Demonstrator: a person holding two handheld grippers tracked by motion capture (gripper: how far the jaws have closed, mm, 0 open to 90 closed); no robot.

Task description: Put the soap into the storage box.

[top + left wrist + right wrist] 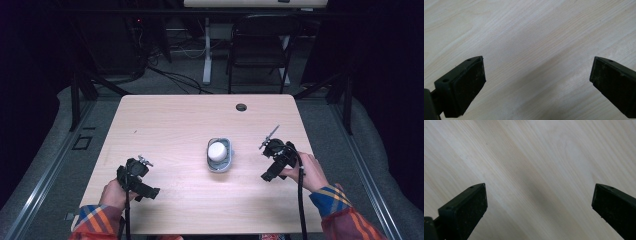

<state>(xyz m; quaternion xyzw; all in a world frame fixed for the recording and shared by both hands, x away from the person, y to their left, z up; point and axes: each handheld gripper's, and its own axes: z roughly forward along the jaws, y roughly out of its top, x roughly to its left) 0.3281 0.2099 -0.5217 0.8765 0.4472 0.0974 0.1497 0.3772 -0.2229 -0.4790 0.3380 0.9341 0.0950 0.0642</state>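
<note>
Nothing looked started: both the left tongs (134, 176) and right tongs (276, 159) gaped wide and empty over the worktop (170, 125), well apart from what seemed a white-lidded grey container (219, 154).

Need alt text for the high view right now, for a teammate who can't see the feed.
A person holds a gripper in each hand over a wooden table, the left gripper and right gripper flanking a grey tray with a white cylinder in it at the centre. Neither gripper touches the tray. A black chair stands beyond the table.

Pale matt wood-grain table (165, 125); smooth white lid, grey plastic tub (220, 165); matt blk gripper pads (471, 82).
</note>
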